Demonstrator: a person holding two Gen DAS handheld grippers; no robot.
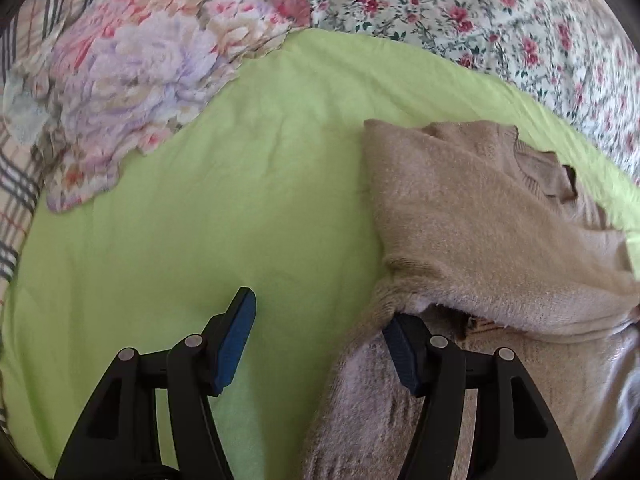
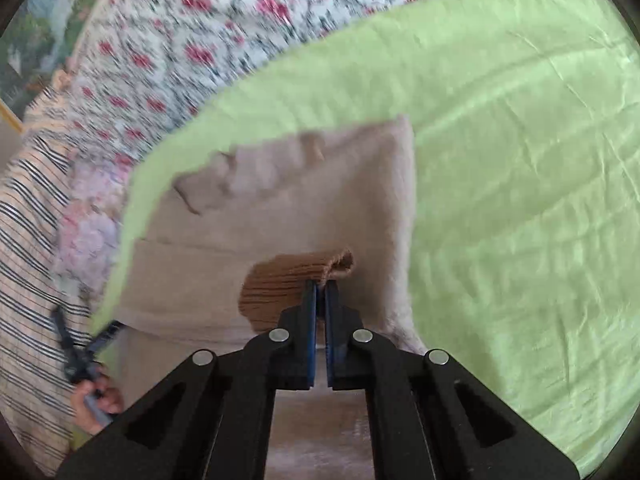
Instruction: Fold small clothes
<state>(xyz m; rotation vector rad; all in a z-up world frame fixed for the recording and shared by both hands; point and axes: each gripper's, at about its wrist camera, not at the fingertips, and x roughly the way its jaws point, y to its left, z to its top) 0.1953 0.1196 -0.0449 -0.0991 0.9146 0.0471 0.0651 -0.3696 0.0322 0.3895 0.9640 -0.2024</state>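
Note:
A tan fuzzy sweater [image 1: 472, 216] lies on the green sheet [image 1: 224, 184], neck hole toward the far right. My left gripper [image 1: 320, 312] is open at the sweater's left edge. Its right finger [image 1: 404, 352] touches the sleeve where it leaves the body, and its left finger [image 1: 234, 340] hangs over bare sheet. In the right wrist view the sweater [image 2: 320, 200] spreads ahead, blurred. My right gripper [image 2: 320, 286] is shut on the ribbed brown cuff [image 2: 288, 284] and holds it above the sweater's body.
A rose-print quilt [image 1: 460, 12] borders the sheet at the back. A lilac floral cloth [image 1: 132, 80] lies on plaid fabric [image 1: 16, 184] at the left. A hand [image 2: 98, 400] on a gripper handle shows over striped fabric [image 2: 32, 240]. Green sheet [image 2: 520, 160] spreads to the right.

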